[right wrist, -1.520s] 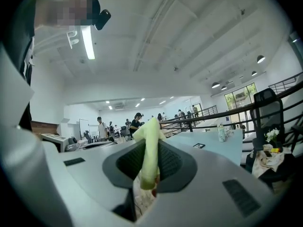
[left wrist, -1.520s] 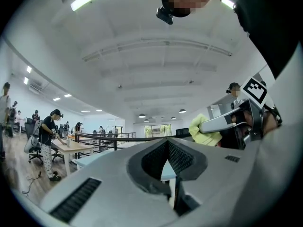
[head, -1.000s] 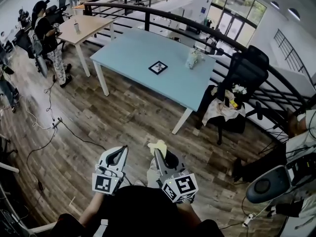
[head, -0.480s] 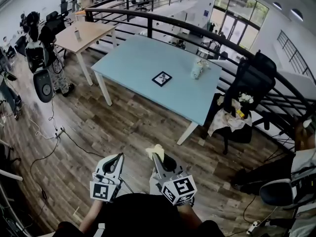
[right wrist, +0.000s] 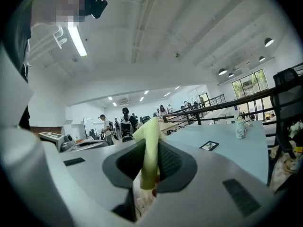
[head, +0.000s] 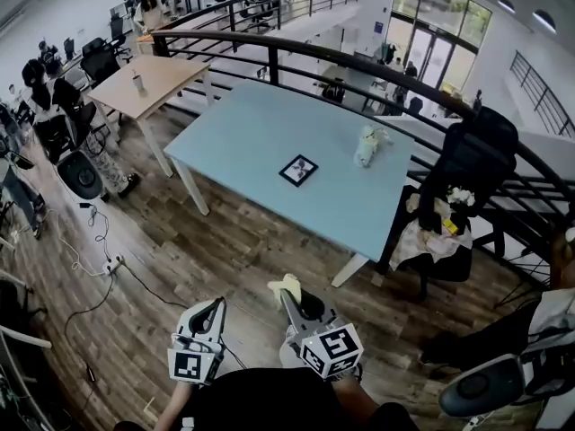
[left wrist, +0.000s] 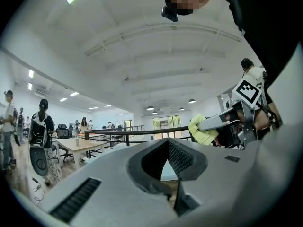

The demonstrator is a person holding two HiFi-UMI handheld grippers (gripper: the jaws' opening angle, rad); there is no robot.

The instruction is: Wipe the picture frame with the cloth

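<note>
Approach is the change in the head view. The picture frame [head: 298,170] and the pale blue tabletop [head: 243,124] it lies flat on sit lower and nearer than a second ago. The person seems to be walking up to them, so wiping has not begun. The frame is well apart from both tools. The left gripper [head: 208,313] and right gripper [head: 289,296] are held low, close to the body, side by side and pointing toward the tabletop. A yellow cloth [head: 287,286] sticks out of the right one's tip.

In the left gripper view, its jaws are closed on nothing, tips meeting and aimed across the room.

In the right gripper view, the jaws pinch the cloth, a fold standing upright between them. The frame shows small on the tabletop ahead, to the right.
</note>
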